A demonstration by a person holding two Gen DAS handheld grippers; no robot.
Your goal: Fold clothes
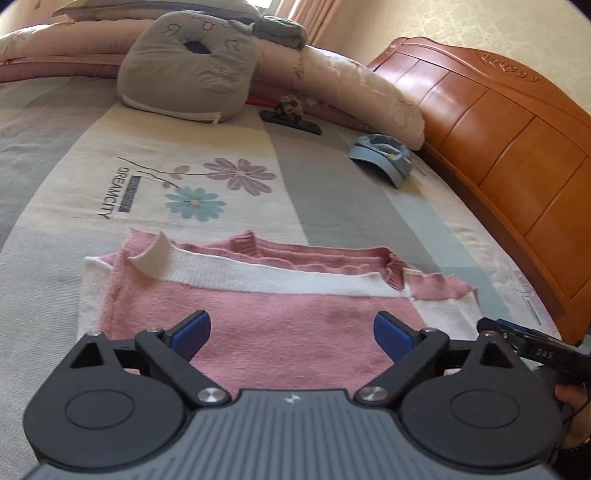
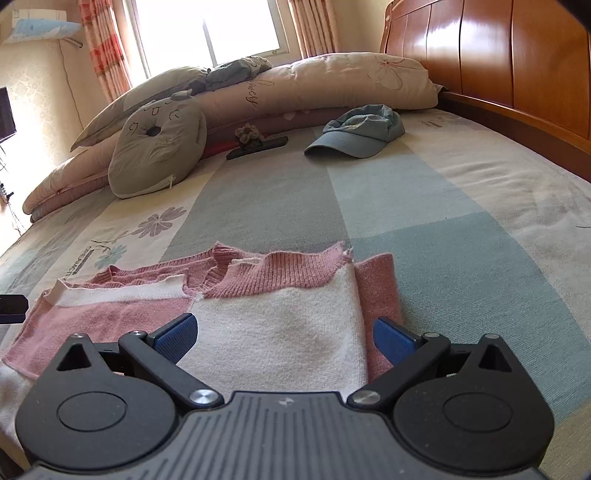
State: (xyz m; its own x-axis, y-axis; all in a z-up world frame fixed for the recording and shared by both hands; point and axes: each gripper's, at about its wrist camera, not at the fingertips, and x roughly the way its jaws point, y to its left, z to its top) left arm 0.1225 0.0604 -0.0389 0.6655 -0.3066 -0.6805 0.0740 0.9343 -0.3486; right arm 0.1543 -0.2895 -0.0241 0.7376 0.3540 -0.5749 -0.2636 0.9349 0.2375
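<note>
Both claws, left (image 1: 291,338) and right (image 2: 284,339), hang released over the sweater (image 1: 280,332): soft, light, limp knit, probably best pinched at its hem corners.

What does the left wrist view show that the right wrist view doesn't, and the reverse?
Only the left wrist view shows the right gripper from outside, at the sweater's edge, and the blue flower print in full. Only the right wrist view shows the window, curtains and the sweater's pink sleeve folded alongside. Both show the pink and white sweater, blue cap, grey cushion, headboard and open jaws.
</note>
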